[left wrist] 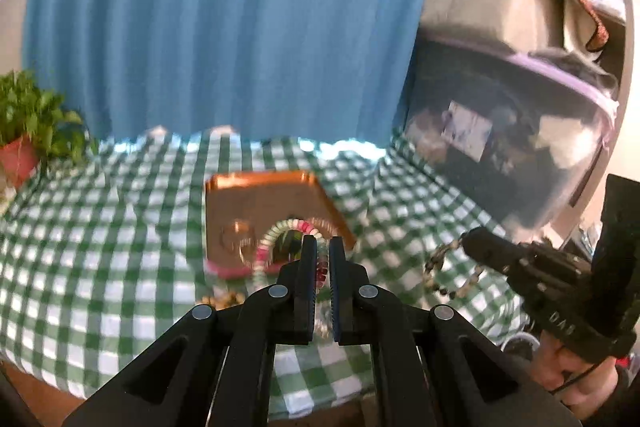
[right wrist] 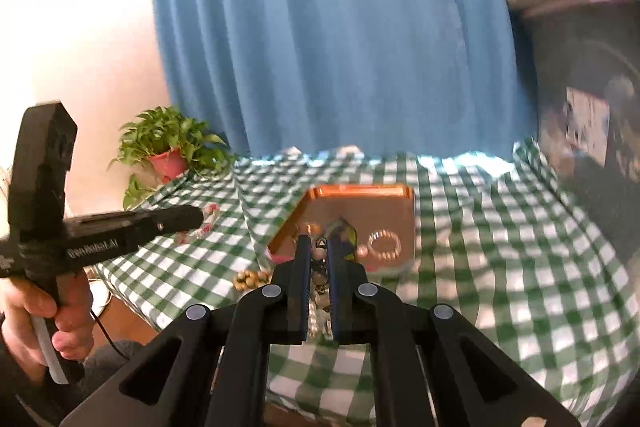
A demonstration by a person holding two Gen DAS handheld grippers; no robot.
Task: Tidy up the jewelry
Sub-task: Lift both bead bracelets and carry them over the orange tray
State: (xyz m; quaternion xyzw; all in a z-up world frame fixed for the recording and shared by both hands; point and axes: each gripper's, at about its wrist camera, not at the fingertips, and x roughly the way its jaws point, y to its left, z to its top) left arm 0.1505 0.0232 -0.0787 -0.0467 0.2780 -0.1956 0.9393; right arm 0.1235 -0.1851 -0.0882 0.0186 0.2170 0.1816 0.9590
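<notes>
My left gripper [left wrist: 323, 243] is shut on a pink, white and green bead bracelet [left wrist: 276, 233], whose loop hangs above the near edge of the copper tray [left wrist: 260, 199]. In the right wrist view the same gripper [right wrist: 198, 217] comes in from the left with that bracelet [right wrist: 202, 227] dangling from it. My right gripper [right wrist: 319, 243] is shut on a bracelet of brown, white and dark beads [right wrist: 319, 269]. The left wrist view shows it [left wrist: 466, 241] at the right with those beads [left wrist: 440, 267] hanging below. Both are raised over the table. The tray [right wrist: 360, 205] holds a pearly ring bracelet [right wrist: 384, 246].
A wooden bead bracelet [right wrist: 250, 279] lies on the green checked cloth [right wrist: 500, 247] in front of the tray. A potted plant [right wrist: 170, 147] stands at the back left. A blue curtain [right wrist: 340, 27] hangs behind the table, and dark storage stands at the right.
</notes>
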